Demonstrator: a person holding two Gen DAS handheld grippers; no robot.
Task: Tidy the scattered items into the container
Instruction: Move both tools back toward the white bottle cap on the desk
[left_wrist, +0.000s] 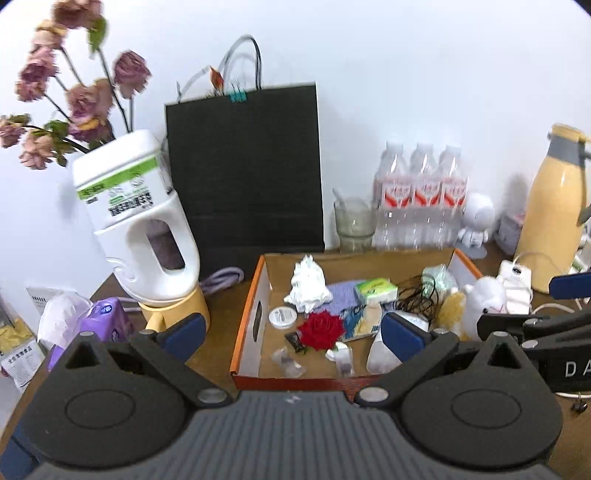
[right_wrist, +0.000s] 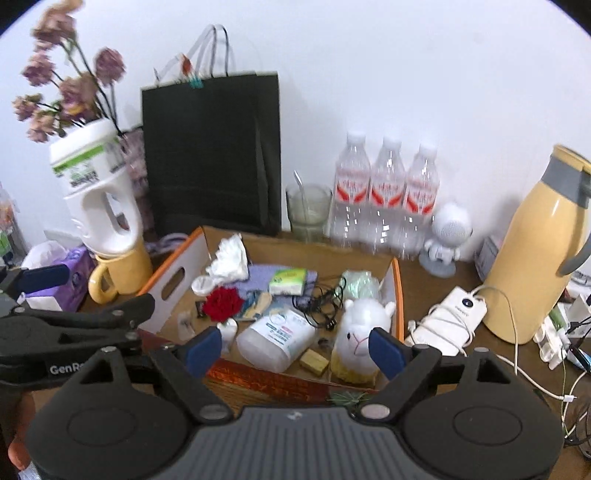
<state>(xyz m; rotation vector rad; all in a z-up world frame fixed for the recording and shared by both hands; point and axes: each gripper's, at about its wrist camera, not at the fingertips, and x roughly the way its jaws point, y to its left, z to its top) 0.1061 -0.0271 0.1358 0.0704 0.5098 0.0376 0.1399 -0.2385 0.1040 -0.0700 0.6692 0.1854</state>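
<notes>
An orange-rimmed cardboard box (left_wrist: 255, 306) (right_wrist: 177, 280) sits on the wooden desk. Inside it lie a crumpled tissue (left_wrist: 308, 284), a red rose (left_wrist: 320, 328) (right_wrist: 222, 302), a green tissue pack (left_wrist: 375, 290), a tangled black cable (right_wrist: 321, 306), a white bottle (right_wrist: 275, 339) on its side and a plush alpaca (right_wrist: 360, 332) (left_wrist: 484, 299). My left gripper (left_wrist: 293, 338) hangs open over the box's near left part, holding nothing. My right gripper (right_wrist: 295, 350) is open and empty above the near wall, with the bottle and alpaca just beyond its fingers.
A black paper bag (left_wrist: 243, 166) stands behind the box. To the left are a white jug of dried flowers (left_wrist: 136, 221) on a yellow mug and a purple tissue pack (left_wrist: 103, 321). Water bottles (right_wrist: 384, 192), a glass (right_wrist: 308, 210), a yellow thermos (right_wrist: 535, 251) and a wired power bank (right_wrist: 454, 314) crowd the right.
</notes>
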